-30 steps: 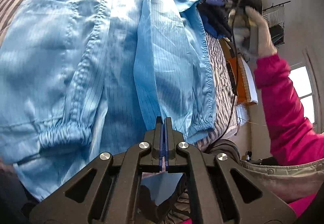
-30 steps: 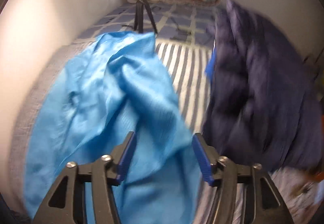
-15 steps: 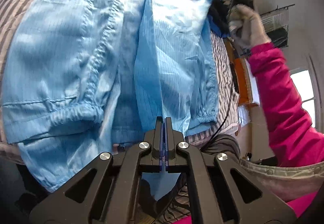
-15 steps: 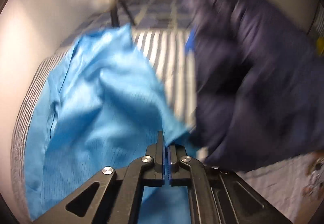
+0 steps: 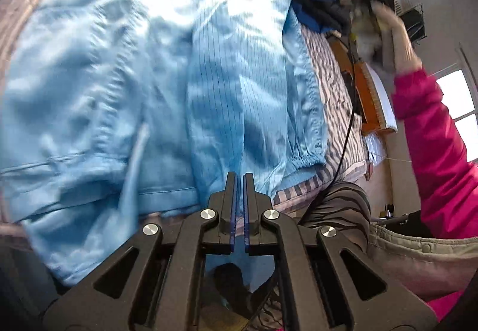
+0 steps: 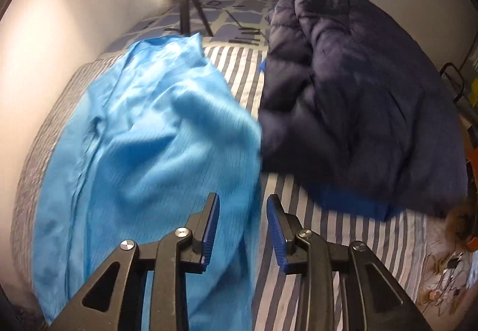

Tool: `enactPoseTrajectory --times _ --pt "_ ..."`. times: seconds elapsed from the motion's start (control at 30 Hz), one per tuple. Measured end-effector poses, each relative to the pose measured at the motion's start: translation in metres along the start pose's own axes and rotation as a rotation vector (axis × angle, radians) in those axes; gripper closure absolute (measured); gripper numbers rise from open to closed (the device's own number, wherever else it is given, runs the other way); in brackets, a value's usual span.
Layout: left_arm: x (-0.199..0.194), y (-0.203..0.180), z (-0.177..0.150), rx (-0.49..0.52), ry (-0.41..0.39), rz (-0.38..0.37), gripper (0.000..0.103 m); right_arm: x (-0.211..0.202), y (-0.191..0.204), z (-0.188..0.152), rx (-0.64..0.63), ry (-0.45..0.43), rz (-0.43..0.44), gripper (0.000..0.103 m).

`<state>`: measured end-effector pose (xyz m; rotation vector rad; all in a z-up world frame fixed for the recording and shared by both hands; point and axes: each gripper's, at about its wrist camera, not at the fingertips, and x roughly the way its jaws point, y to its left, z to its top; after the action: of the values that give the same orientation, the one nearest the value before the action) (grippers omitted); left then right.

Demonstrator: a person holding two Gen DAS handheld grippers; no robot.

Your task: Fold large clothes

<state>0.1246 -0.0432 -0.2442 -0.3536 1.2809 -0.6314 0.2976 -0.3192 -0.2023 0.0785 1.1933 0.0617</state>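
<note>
The gloved hand [image 5: 385,29] and what it grips are blurred.

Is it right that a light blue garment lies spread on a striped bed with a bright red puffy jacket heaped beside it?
Not quite: the puffy jacket is dark navy, not red, as the right wrist view shows. The light blue garment does lie spread on the striped bed beside it.

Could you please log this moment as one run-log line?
left gripper: shut on blue shirt hem | right gripper: opening, shirt edge between jaws, unpinched | dark jacket: beside shirt on striped bed
</note>
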Motion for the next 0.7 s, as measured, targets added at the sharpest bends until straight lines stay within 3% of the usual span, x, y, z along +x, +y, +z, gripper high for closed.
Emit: enactPoseTrajectory --times 0.13,0.23,0.33,0.5,0.7 --pt "-0.024 0.012 -0.003 -0.048 -0.062 0.009 0.07 -0.036 -0.009 -0.041 0.066 -0.016 0.122 0.054" --pt "-0.036 0.017 -0.003 -0.068 -0.091 0.009 0.068 -0.059 -0.009 -0.08 0.094 -0.011 0.198 0.05" --pt "-0.029 0.011 0.003 -0.056 -0.097 0.016 0.056 -0.066 -0.004 -0.118 0.113 0.016 0.247 0.043" --pt "0.0 -0.004 0.015 -0.021 -0.085 0.048 0.056 -0.05 0.007 -0.17 0.158 0.071 0.302 0.043" --pt "0.024 0.005 0.022 -0.033 -0.071 0.142 0.056 -0.01 0.029 -0.2 0.202 0.146 0.375 0.042"
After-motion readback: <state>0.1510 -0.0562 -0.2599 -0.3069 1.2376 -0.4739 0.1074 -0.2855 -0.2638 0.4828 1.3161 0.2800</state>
